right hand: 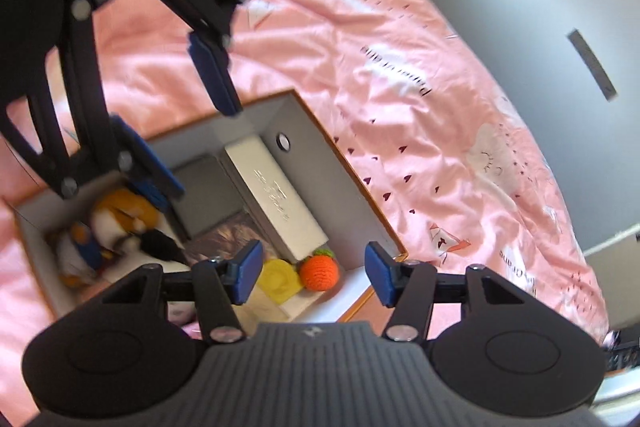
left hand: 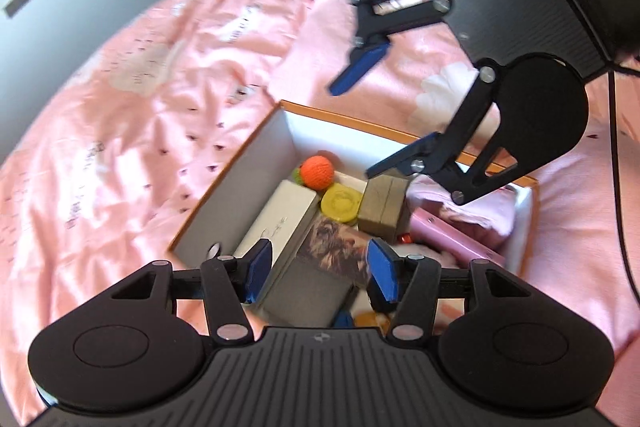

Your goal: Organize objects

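My left gripper (left hand: 318,277) is spread with nothing between the pads, and my right gripper (right hand: 314,277) is spread and empty too. The box (left hand: 224,187), orange outside and white inside, sits on the pink bedspread (left hand: 140,87) at centre frame. It holds an orange knitted ball (left hand: 318,169), a yellow disc (left hand: 340,205), a white case (left hand: 280,223) and a plush toy (right hand: 120,223).

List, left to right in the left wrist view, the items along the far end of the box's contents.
Orange knitted ball → yellow round piece → brown block → pink case. All lie inside the open box on the pink bedspread.
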